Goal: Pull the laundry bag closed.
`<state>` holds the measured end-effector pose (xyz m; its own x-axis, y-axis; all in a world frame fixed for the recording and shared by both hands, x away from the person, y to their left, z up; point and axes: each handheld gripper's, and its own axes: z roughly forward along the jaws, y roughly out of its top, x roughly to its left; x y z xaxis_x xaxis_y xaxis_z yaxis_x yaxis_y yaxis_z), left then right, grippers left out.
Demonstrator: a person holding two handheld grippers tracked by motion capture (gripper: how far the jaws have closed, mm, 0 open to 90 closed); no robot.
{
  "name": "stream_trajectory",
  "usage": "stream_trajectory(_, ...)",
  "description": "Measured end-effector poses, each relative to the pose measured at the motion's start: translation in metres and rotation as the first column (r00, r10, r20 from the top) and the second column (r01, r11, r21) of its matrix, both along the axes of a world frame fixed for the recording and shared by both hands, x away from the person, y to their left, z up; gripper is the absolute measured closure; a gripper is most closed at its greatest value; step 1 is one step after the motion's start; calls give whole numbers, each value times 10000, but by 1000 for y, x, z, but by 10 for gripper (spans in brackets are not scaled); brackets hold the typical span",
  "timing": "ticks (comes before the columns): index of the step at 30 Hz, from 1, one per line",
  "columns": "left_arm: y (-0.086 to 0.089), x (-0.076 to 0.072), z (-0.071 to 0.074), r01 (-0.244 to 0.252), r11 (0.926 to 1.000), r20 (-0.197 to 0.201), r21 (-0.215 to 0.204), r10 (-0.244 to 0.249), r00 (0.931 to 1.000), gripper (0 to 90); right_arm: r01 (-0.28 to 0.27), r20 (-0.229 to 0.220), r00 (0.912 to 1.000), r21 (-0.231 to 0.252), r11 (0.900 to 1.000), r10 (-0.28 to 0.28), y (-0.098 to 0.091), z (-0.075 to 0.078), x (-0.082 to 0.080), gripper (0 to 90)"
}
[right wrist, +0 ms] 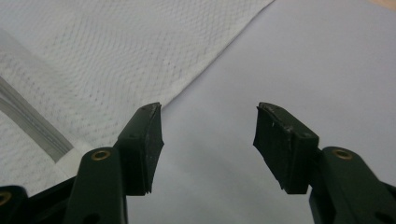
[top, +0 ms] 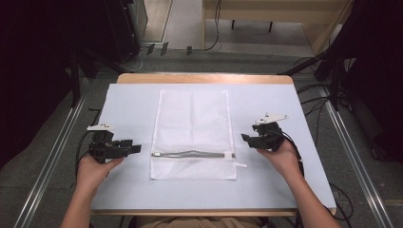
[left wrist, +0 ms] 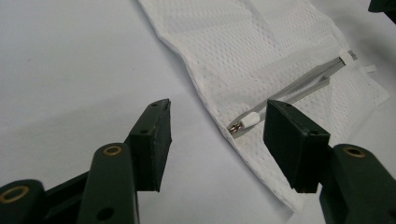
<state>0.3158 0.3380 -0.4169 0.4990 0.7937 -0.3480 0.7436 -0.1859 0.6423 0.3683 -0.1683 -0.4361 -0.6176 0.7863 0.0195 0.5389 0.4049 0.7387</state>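
With the white mesh zippered laundry bag [top: 193,134] lying flat at frame centre on the pale blue table cover [top: 128,102], the left gripper [top: 134,148] and right gripper [top: 245,138] are flanking it, jaws spread and empty, so approaching the grey zipper [top: 190,154] ends squarely seems advisable.

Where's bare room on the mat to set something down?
Free: the strips between the mesh bag and each tool, left tool, right tool, and the mat's far corners. The middle is taken by the bag.
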Motion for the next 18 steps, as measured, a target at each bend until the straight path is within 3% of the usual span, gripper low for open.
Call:
stream_trajectory(3,-2,1,-1,78,9999,-68,145,-77,9999,412,132,-25,9999,98,9999,-131,-1,1,1,449)
stream_trajectory(9,-2,2,0,-51,9999,-202,159,54,9998,403,42,-562,9984,265,9996,-27,0,-2,2,444)
stream_trajectory(10,-2,3,0,-57,9999,-253,142,60,9997,403,-37,-724,9974,350,9994,62,0,-3,3,443)
stream_trajectory(11,-2,3,0,-72,9999,-259,117,75,9996,395,-209,-1391,9897,961,9951,342,-2,-6,5,455)
stream_trajectory(12,-2,3,0,-67,9999,-267,83,69,9996,390,-217,-1461,9886,1004,9947,363,-3,-7,5,454)
stream_trajectory(18,-5,4,-2,18,9997,-294,244,-11,9996,373,-154,-1594,9868,738,9972,271,-4,-10,6,445)
